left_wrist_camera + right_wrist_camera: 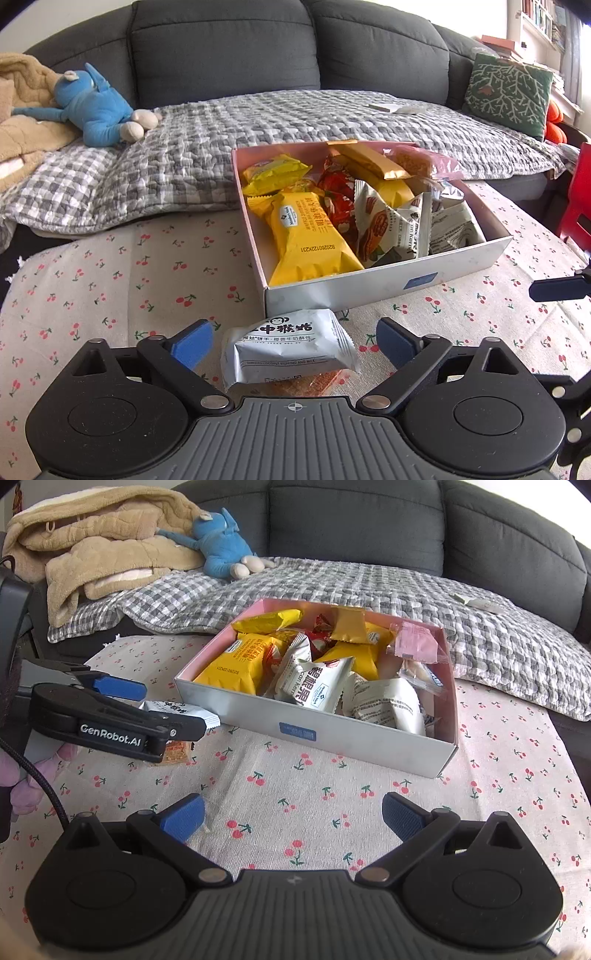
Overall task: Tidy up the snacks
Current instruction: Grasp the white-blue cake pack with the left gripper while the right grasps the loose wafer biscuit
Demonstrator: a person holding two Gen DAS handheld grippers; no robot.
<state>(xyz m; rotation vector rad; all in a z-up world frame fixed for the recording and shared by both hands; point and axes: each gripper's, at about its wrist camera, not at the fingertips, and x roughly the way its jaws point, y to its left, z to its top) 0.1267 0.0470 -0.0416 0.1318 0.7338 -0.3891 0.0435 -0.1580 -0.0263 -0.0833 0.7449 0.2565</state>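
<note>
left wrist view: white packet sits between your open pads

left wrist view puts your left gripper (294,345) low over the cherry-print tablecloth (122,280), jaws spread wide. a white snack packet (290,347) lies flat between the blue pads, and neither pad presses on it. an orange wrapper (314,382) pokes out from under the packet's near edge. just beyond it stands the shallow box (369,284), pink inside, crowded with yellow, red and white snack packs.

from your right wrist camera, your right gripper (293,818) also stands spread wide, with only bare cloth between its pads. the box is ahead of it and a little right. your left gripper shows at the left edge there, straddling the white packet beside the box's near left corner.

behind the table, a grey sofa (221,48) carries a checked quilt (258,122), a blue plush toy (99,107) and a tan blanket (92,539).
</note>
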